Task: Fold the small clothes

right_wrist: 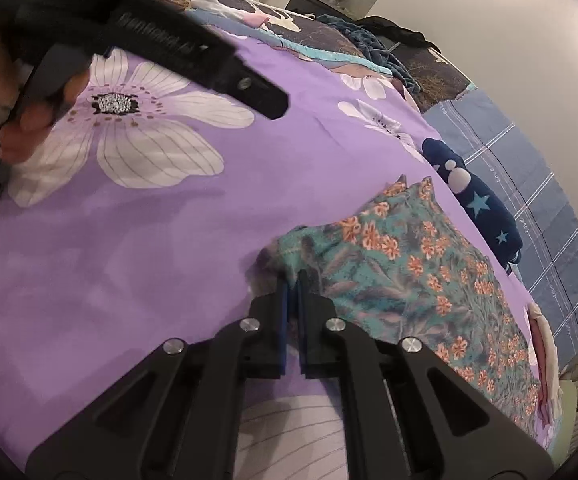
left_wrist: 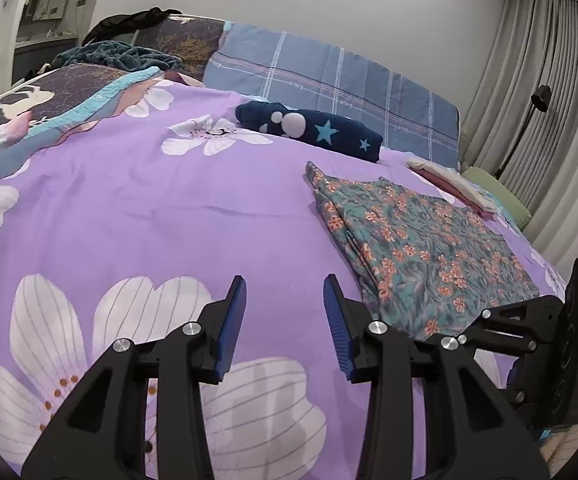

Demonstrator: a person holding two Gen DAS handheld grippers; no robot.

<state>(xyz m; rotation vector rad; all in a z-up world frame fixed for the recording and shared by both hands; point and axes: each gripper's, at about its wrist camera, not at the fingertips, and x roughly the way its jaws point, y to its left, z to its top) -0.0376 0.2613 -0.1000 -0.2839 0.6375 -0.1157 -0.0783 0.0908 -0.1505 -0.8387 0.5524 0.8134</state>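
A teal garment with orange flowers (left_wrist: 421, 248) lies flat on the purple flowered bedspread (left_wrist: 149, 208), to the right of my left gripper (left_wrist: 285, 286). The left gripper is open and empty, a little above the bedspread. In the right wrist view my right gripper (right_wrist: 292, 278) is shut on the near left corner of the same floral garment (right_wrist: 409, 272). The right gripper's body shows at the right edge of the left wrist view (left_wrist: 529, 320). The left gripper and the hand holding it show at the upper left of the right wrist view (right_wrist: 193, 52).
A folded navy cloth with stars and white dots (left_wrist: 313, 128) lies behind the garment. A blue plaid pillow (left_wrist: 329, 80) is at the head of the bed. Folded cream and pink clothes (left_wrist: 449, 184) lie at the right edge. Curtains (left_wrist: 549, 100) hang right.
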